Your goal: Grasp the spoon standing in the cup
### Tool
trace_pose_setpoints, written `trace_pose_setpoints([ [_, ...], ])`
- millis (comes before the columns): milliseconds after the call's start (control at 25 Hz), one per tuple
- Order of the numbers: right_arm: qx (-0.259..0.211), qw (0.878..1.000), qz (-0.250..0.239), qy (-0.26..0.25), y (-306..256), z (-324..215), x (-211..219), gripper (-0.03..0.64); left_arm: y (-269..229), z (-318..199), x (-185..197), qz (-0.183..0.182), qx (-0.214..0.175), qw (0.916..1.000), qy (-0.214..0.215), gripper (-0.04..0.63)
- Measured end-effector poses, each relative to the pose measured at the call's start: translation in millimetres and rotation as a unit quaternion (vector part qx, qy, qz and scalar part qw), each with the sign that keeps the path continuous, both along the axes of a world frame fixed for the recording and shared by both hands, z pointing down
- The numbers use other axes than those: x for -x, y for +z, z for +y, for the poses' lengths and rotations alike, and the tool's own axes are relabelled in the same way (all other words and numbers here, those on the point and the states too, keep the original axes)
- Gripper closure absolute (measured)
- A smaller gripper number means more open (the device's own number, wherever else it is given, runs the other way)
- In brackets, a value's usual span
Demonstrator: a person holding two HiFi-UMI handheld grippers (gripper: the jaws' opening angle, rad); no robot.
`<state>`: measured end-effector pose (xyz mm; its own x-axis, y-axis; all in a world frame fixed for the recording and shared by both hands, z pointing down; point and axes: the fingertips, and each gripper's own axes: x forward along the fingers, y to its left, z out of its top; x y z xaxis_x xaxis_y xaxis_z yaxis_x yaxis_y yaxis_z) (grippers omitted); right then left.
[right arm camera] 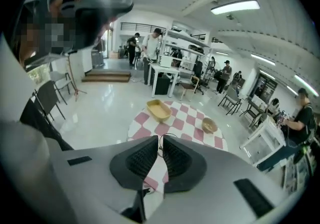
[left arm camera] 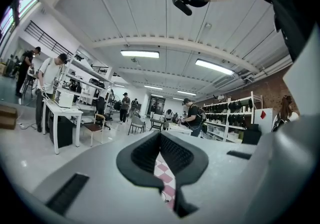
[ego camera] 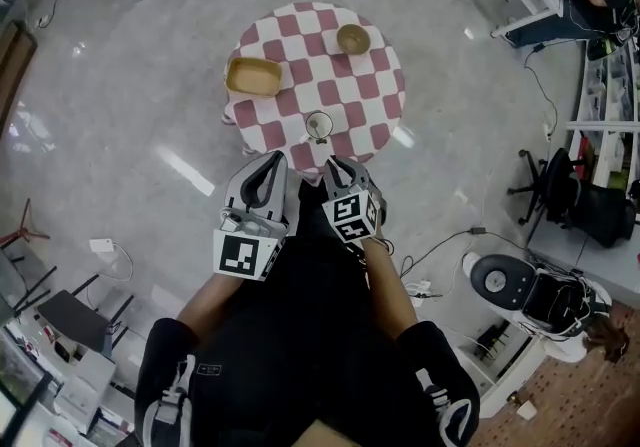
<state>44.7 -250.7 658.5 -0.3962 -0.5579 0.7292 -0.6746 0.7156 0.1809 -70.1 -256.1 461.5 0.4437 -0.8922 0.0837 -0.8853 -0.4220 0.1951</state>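
Head view shows the cup point(ego camera: 318, 125) near the front edge of the round checked table point(ego camera: 372, 85), closest to you; the spoon inside it is too small to tell apart, so I judge only that it stands there. A yellow tray point(ego camera: 253, 76) lies at the left of the table and a small bowl point(ego camera: 352, 38) at the far side, both well apart from the cup. You hold the left gripper point(ego camera: 270, 161) and the right gripper point(ego camera: 341, 168) low, close to your body, in front of the table edge. In the left gripper view the jaws meet at the tips with nothing between them; in the right gripper view only a thin slit is left and they too are empty. The grasp is not yet begun, in my opinion. The right gripper looks the better placed, because the cup's rim shows just over its jaws; spread these jaws before you reach, come from above, close on the handle over the rim, and do not push the cup.
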Motion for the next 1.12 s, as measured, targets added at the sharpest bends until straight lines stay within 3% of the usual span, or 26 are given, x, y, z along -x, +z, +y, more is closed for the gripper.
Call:
trace_pose_setpoints([
  [360, 0.029, 0.988, 0.102, -0.114, 64.6, -24.4, -1.4, 0.581, 2.6, -33.4, -9.3, -0.004, 0.007, 0.9993, -0.037, 0.586],
  [520, 0.033, 0.976, 0.147, -0.159, 94.2, -33.3, 1.0, 0.579, 7.1, -46.6, -6.9, -0.004, 0.013, 0.9986, -0.051, 0.586],
  [760, 0.035, 0.957, 0.192, -0.215, 124.3, -37.2, 6.8, 0.520, 16.2, -58.6, 1.4, -0.006, 0.027, 0.9974, -0.067, 0.586],
  [880, 0.036, 0.952, 0.204, -0.227, 137.9, -35.9, 7.4, 0.503, 20.7, -63.9, 4.1, -0.005, 0.033, 0.9968, -0.073, 0.586],
  [1120, 0.020, 0.952, 0.210, -0.220, 145.1, -44.7, 7.1, 0.510, 20.9, -69.1, 4.2, -0.005, 0.034, 0.9965, -0.077, 0.586],
])
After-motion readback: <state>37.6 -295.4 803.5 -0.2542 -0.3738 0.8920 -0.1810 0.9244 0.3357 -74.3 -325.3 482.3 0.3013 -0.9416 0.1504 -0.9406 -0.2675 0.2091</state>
